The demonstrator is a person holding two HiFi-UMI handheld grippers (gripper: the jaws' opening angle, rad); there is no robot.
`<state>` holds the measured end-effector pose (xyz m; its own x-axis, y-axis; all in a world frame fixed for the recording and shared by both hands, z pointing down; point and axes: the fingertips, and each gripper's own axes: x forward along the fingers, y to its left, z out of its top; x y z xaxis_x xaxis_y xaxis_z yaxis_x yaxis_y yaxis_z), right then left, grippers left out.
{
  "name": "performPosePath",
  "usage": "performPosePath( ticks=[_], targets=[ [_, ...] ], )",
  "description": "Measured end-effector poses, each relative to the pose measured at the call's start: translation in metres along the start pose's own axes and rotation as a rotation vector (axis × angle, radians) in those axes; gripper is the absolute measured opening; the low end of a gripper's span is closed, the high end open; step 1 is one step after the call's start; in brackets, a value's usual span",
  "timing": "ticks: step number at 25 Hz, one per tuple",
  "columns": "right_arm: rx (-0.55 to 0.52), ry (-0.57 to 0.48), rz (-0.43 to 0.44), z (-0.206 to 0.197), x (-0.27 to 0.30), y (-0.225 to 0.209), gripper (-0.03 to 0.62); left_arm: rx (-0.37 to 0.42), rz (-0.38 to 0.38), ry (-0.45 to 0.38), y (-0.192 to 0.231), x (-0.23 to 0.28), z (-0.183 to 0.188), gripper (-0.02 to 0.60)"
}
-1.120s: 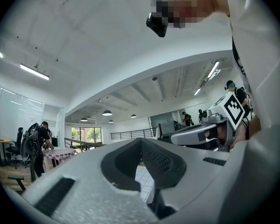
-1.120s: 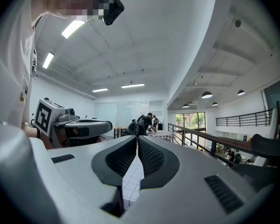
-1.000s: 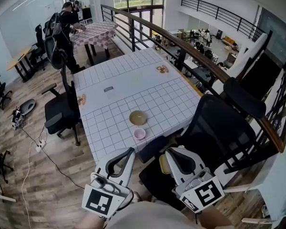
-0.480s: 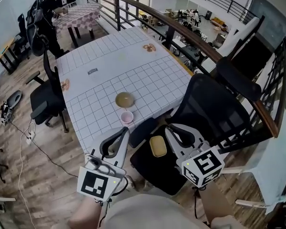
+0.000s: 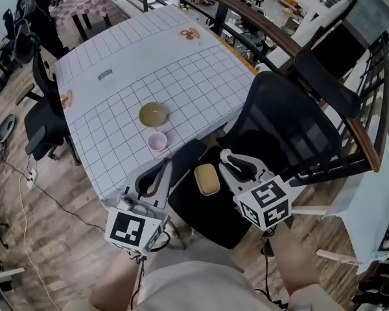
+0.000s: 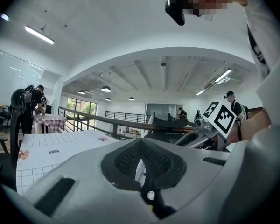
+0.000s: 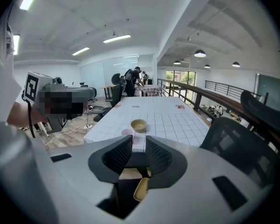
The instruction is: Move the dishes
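Jaws on the right gripper (image 7: 139,141) are spread. They've just been opening, and the pads aren't pressing on anything. You can look straight through the gap to the table beyond. Low down under that gap the rim of a shallow yellow oblong dish (image 7: 141,189) peeks out. From the head view that dish (image 5: 207,179) lies flat on the seat of a black mesh-backed office chair (image 5: 211,224). It's on the side of the seat nearest the table, just beside the right gripper's (image 5: 228,159) tips. Honestly can't tell if the gripper touches it or sits a hair off.

The left gripper (image 6: 141,141) is the opposite: jaws pressed together at the tips, nothing between them. It (image 5: 163,168) sits at the table's near edge, just left of the chair, pointing out across the tabletop.

Further out, the big table with a white grid-pattern cloth (image 5: 117,63) carries two more pieces. A small pink cup (image 5: 157,141) stands close to the near edge, not far from the corner by the chair. A round tan bowl (image 5: 153,114) sits just beside it, a little further in. They're close but apart.

A wood-topped railing (image 5: 292,47) runs along past the table's right edge.
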<state>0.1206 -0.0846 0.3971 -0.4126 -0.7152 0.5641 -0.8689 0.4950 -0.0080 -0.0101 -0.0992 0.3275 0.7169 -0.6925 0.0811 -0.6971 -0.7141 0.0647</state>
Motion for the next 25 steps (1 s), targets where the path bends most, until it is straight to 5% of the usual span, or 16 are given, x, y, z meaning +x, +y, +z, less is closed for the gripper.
performPosePath(
  ticks=[14,19,25],
  targets=[
    [0.115,0.236,-0.036,-0.171,0.091,-0.055,0.080,-0.067,-0.112,0.208,-0.039,0.070,-0.165,0.014],
    [0.175,0.294,-0.017,-0.226,0.121,-0.058,0.080,-0.029,-0.171,0.315,-0.058,0.083,-0.239,0.014],
    [0.193,0.328,-0.017,-0.282,0.163,-0.069,0.080,-0.126,-0.204,0.447,-0.071,0.099,-0.328,0.014]
  ],
)
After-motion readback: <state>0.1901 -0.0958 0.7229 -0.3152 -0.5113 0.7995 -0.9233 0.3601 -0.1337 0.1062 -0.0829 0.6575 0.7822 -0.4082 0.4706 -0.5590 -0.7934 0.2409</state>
